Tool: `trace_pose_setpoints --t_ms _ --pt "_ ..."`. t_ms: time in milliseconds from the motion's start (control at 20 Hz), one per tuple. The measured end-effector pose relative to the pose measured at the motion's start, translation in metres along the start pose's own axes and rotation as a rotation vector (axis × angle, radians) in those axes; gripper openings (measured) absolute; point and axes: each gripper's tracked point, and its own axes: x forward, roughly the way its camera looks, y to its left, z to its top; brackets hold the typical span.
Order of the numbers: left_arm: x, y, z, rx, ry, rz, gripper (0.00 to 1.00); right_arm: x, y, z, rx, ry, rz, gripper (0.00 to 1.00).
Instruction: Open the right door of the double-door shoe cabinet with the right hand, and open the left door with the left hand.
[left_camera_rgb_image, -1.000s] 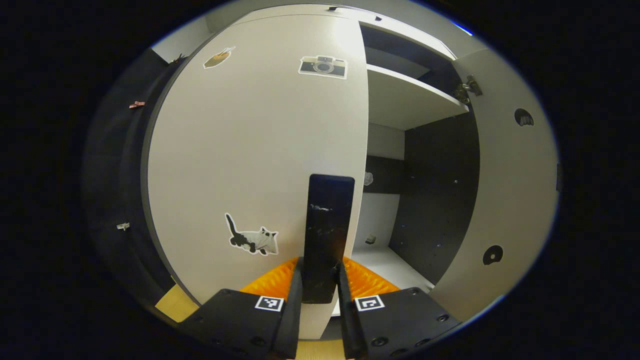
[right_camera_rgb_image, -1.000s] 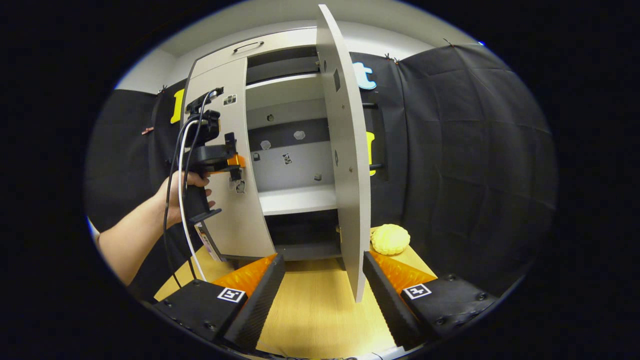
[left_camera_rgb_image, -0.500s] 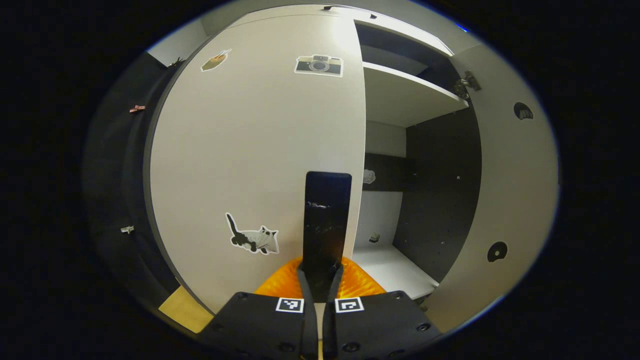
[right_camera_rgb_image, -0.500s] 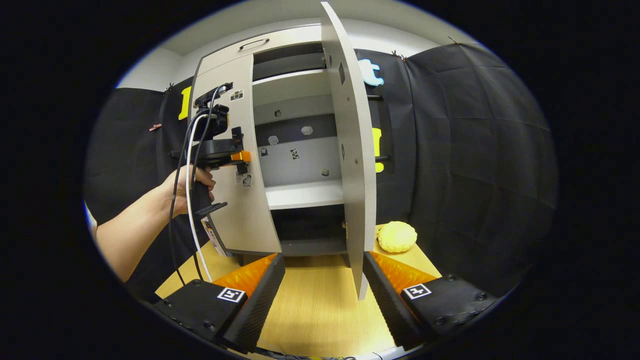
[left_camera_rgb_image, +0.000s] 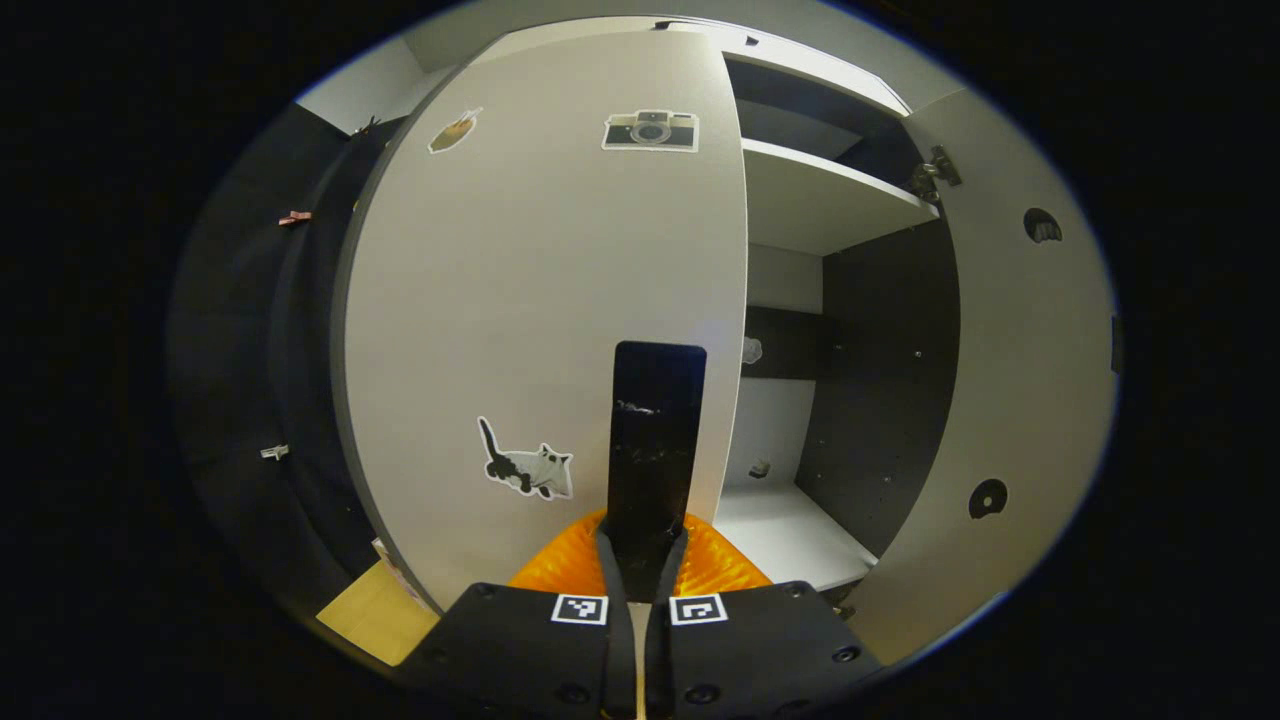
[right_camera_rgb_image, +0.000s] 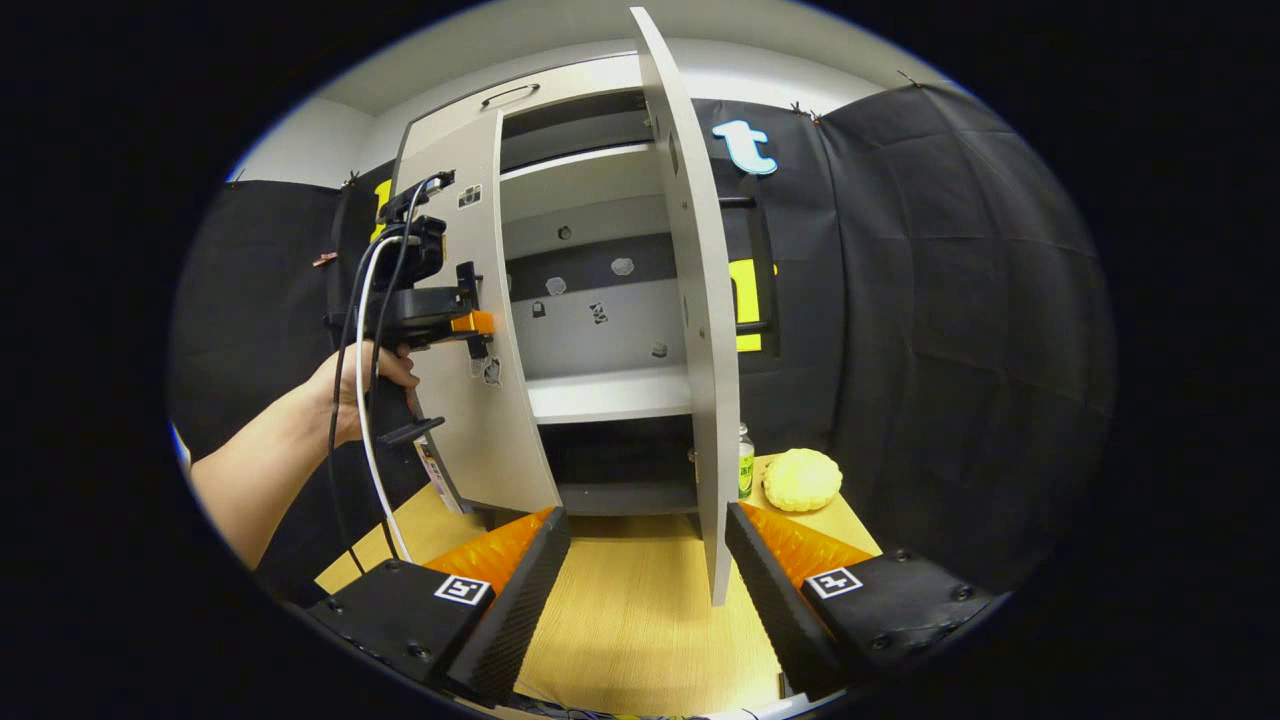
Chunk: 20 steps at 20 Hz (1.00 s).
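One of the two doors is done: the right door (right_camera_rgb_image: 700, 330) of the shoe cabinet (right_camera_rgb_image: 600, 300) stands swung wide, edge-on in the right gripper view, interior shelves exposed. Step in hand, by my reading, is the left door (left_camera_rgb_image: 560, 300), only slightly ajar. The left gripper (left_camera_rgb_image: 640, 560) has its fingers closed tight on the lower end of the door's black handle (left_camera_rgb_image: 655, 440), a vertical bar near the door's free edge. In the right gripper view that gripper (right_camera_rgb_image: 470, 322) is at mid-height of the door, held by a hand (right_camera_rgb_image: 365, 385) with forearm running up from lower left, wrist roughly level, cable hanging below. The right gripper (right_camera_rgb_image: 640, 560) hangs back over the wooden bench (right_camera_rgb_image: 630, 620), fingers spread wide, holding nothing; the right door's lower edge sits between them, not touched. Next move likely calls for pulling the handle outward and leftward along the hinge arc, grip kept firm so the bar does not slip. A yellow bun-like object (right_camera_rgb_image: 803, 478) and a small bottle (right_camera_rgb_image: 745, 465) sit beside the cabinet, clear of the swing.
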Motion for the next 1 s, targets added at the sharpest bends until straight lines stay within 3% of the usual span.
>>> trace_pose_setpoints --t_ms 300,1000 --pt "-0.03 0.011 0.005 -0.019 0.0 0.039 0.08 0.005 0.021 -0.024 -0.024 0.074 0.097 0.99" --pt "-0.084 0.055 -0.002 -0.019 -0.046 -0.094 0.08 -0.011 0.055 -0.008 -0.071 -0.039 -0.106 0.99"
